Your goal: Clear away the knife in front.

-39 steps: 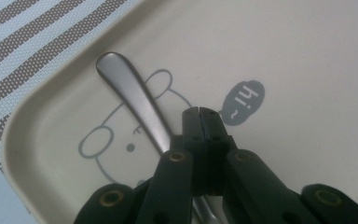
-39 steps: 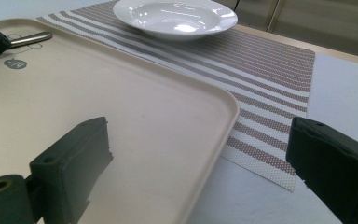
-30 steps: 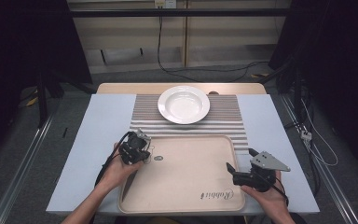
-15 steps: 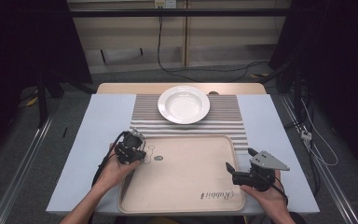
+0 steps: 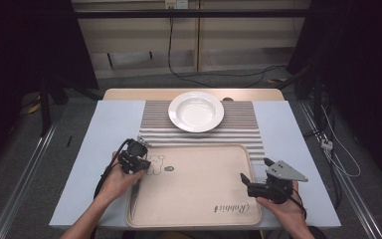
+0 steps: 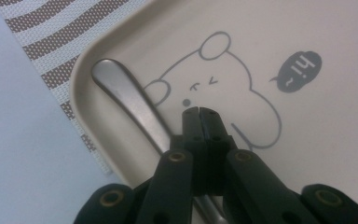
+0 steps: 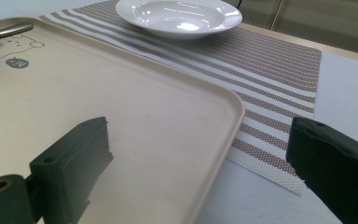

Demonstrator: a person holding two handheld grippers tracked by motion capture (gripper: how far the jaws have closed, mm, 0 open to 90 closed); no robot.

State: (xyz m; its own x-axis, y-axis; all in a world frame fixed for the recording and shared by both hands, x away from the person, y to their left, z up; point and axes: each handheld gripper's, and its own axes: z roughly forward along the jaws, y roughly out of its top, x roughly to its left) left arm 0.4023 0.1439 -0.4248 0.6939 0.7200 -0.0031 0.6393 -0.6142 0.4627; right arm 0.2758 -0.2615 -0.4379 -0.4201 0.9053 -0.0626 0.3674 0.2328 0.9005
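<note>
Two tools work at the tray (image 5: 199, 191). Left tool (image 6: 199, 114), jaws together and empty, hovers just beside the spoon (image 6: 126, 100) lying along the tray's left rim. Right tool (image 7: 200, 163) gapes wide around the tray's near right corner.

The high view looks forward and down over the whole tray (image 5: 194, 189). The left gripper view hangs close above the tray's (image 6: 307, 140) bear corner, facing steeply down. The right gripper view skims low across the tray's (image 7: 121, 107) near corner toward the plate (image 7: 179, 16). All three views share the tray.
</note>
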